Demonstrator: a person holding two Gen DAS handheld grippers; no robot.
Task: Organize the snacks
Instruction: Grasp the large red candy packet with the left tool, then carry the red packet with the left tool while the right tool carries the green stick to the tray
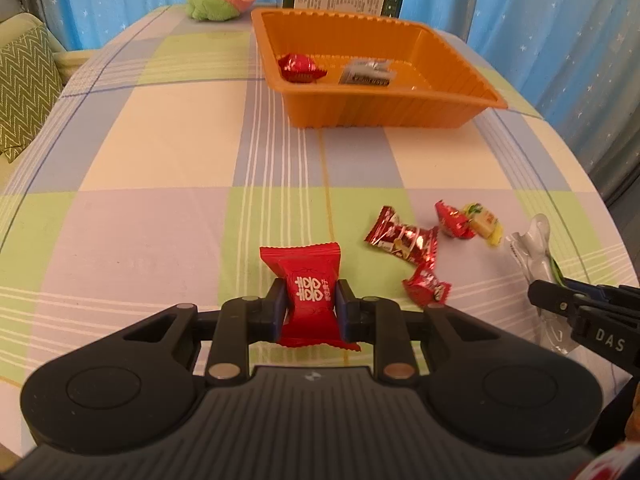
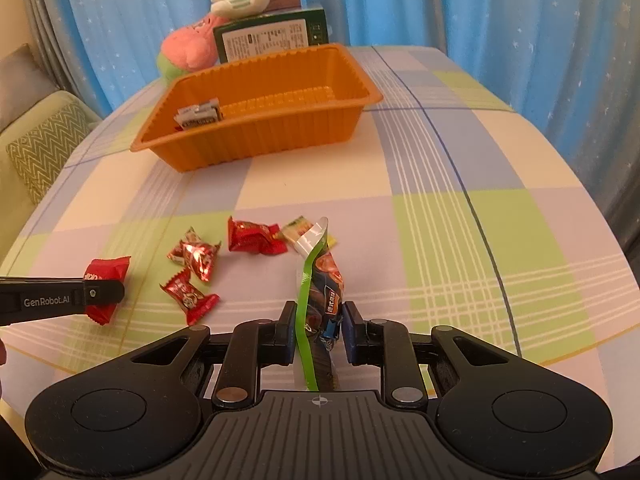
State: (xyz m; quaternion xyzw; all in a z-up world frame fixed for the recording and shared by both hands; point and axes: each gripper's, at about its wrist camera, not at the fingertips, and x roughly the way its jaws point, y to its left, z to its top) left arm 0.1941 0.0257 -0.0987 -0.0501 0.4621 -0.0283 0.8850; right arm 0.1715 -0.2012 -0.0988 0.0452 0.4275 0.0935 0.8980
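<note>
Blue star-print curtains hang behind a table under a checked cloth [image 1: 160, 160], where an orange tray [image 1: 384, 110] sits at upper centre of the left wrist view, already holding a red candy [image 1: 300, 67] and a silver packet [image 1: 366, 74].

At lower centre of that view the left gripper [image 1: 311, 306] has its jaws pressed narrow on a red candy packet [image 1: 308, 296], whose long axis runs away from the camera, toward the tray. In the right wrist view the right gripper [image 2: 319, 330] is clamped on a green-edged snack pouch [image 2: 316, 280], standing on edge and pointing up-frame. Loose red candies [image 1: 404, 238] and a yellow sweet [image 1: 484, 222] lie between the two grippers.

For both hands the tray lies ahead, well apart from the fingers. Neither hand looks clearly closer; carrying either packet forward over the near rim seems the next need.
</note>
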